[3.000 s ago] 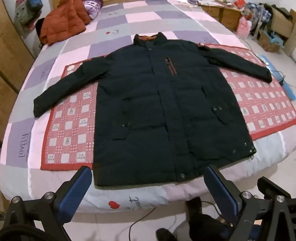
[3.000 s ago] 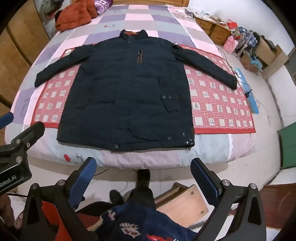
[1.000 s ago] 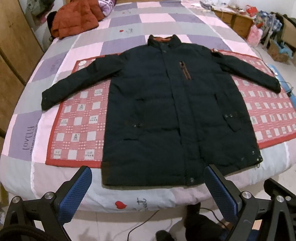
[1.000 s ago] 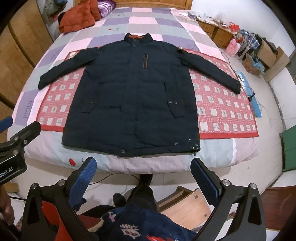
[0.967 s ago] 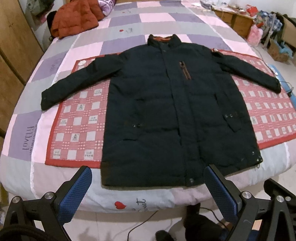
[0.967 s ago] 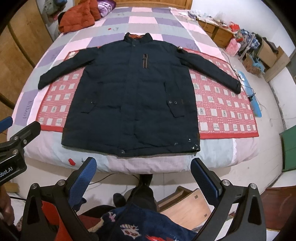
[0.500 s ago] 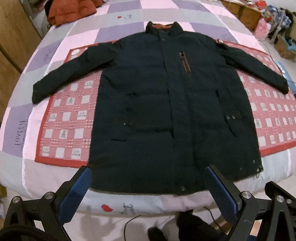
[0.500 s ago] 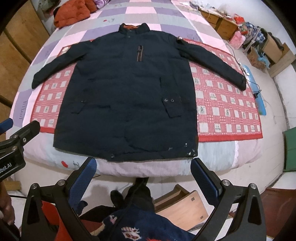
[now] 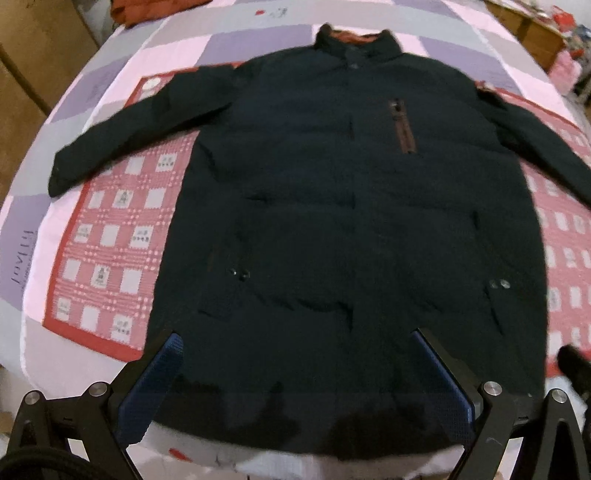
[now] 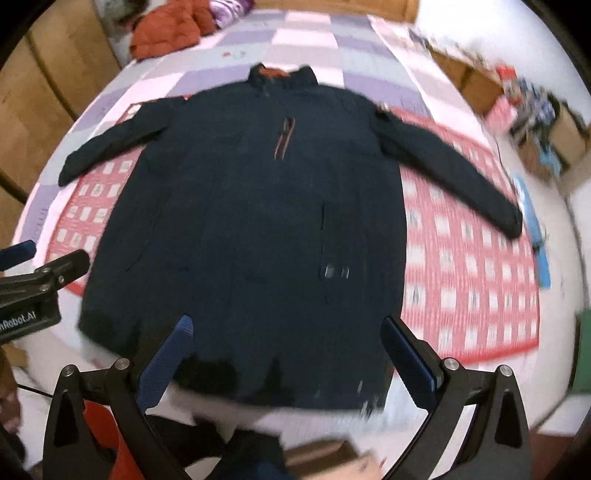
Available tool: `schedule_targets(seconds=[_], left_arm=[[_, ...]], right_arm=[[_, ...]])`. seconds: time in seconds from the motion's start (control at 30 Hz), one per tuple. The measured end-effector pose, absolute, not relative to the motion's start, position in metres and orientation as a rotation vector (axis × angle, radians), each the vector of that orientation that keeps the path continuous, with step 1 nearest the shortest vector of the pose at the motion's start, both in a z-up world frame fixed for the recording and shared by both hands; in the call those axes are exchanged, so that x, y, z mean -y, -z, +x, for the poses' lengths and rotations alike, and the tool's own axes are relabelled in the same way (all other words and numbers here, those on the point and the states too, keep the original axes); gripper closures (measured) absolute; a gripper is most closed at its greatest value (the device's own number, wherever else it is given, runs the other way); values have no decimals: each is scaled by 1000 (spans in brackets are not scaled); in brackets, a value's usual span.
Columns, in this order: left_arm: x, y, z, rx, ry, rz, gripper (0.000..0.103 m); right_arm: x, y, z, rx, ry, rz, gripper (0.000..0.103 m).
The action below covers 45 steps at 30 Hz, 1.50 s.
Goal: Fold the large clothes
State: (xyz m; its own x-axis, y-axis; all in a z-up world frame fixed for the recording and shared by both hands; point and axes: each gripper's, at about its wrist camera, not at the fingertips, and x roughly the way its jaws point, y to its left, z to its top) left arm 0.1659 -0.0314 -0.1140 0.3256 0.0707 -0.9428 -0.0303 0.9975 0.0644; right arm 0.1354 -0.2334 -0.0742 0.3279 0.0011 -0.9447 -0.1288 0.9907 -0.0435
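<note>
A large dark navy padded coat [image 9: 351, 206] lies flat and face up on the bed, sleeves spread out to both sides, collar at the far end. It also shows in the right wrist view [image 10: 266, 221]. My left gripper [image 9: 295, 373] is open and empty, above the coat's hem near the bed's front edge. My right gripper [image 10: 288, 362] is open and empty, also over the hem. The left gripper's body [image 10: 29, 291] shows at the left edge of the right wrist view. Both views are blurred.
The coat rests on a red checked mat [image 9: 110, 236] over a pink, grey and purple patchwork quilt [image 9: 236, 40]. An orange jacket [image 10: 166, 31] lies at the bed's far left. Wooden wardrobe [image 10: 44, 85] on the left; cluttered boxes [image 10: 546, 122] on the right.
Both grippers have moved forward toward the bed, so the coat fills more of each view and its hem now lies between the fingers. The coat has not moved.
</note>
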Motion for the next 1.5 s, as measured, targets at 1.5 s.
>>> schedule_targets(seconds=[1.5], left_arm=[[-47,319,191,-1020,83,171,0]], right_arm=[[231,315,222,-1019,-211,-356,2]])
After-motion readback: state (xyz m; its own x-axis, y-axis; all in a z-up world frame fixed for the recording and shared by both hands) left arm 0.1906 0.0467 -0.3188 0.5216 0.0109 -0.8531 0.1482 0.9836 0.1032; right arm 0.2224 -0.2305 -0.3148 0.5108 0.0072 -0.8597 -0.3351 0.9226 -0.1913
